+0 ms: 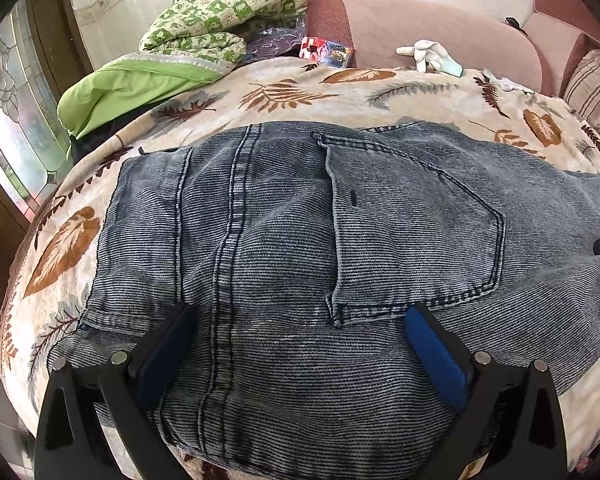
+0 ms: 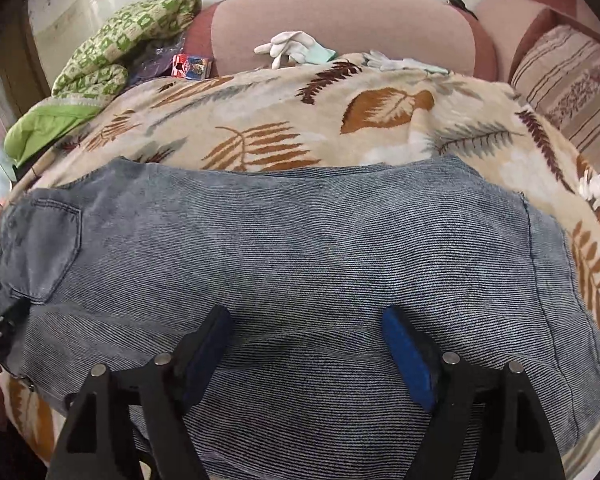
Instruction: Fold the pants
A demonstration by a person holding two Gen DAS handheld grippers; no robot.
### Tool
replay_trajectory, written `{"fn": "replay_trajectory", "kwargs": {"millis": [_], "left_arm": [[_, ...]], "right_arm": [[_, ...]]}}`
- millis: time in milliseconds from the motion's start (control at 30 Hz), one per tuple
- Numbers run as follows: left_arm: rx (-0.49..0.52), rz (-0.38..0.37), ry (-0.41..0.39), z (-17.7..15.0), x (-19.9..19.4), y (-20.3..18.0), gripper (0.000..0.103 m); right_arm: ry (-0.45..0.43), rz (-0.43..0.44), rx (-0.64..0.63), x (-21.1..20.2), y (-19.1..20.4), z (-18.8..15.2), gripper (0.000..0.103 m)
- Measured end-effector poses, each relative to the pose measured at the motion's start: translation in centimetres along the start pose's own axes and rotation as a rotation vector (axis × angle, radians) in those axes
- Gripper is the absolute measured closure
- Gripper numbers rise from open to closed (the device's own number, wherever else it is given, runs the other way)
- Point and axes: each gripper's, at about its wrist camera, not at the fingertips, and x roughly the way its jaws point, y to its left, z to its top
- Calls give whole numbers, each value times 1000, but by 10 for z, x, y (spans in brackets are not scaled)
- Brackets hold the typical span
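Both grippers spread over folded pants (image 1: 284,240) (edges seemingly flat), blanket (image 2: 380,128) bare beyond

Black claw (image 1: 300,312) frames — blue pads, silver pins

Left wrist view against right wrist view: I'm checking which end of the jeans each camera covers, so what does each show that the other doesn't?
Only the left wrist view shows the double-stitched centre seam. Only the right wrist view shows the plain denim leg's stitched end edge. Both share the blue-grey denim pants, their back pocket, the leaf-print beige blanket, the white glove and open jaws.
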Motion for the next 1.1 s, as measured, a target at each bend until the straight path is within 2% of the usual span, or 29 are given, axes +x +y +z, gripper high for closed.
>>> {"fn": "replay_trajectory", "kwargs": {"millis": [300,433,500,600,700,833,967,1100], "left_arm": [[4,6,11,4,-6,1,0],[-23,16,-45,6,-19,5,0],[-35,18,-86,7,-29,8,0],[-40,44,-139,10,-41,10,0],[-52,131,-213,11,-58,14,0],[-105,162,-268,13,-73,28,0],[-134,186,-273,16,-75,38,0],[-149,182,-268,17,-76,44,0]], "right_arm": [[-11,-8,-13,0,2,-1,21],[18,4,8,-4,0,3,21],[11,49,43,-10,-3,5,21],[-61,106,72,-26,-5,7,21],[-174,110,34,-46,2,7,20],[-283,150,-11,-66,14,5,20],[-324,178,-42,-72,25,7,20],[-325,213,-47,-73,29,8,20]]}}
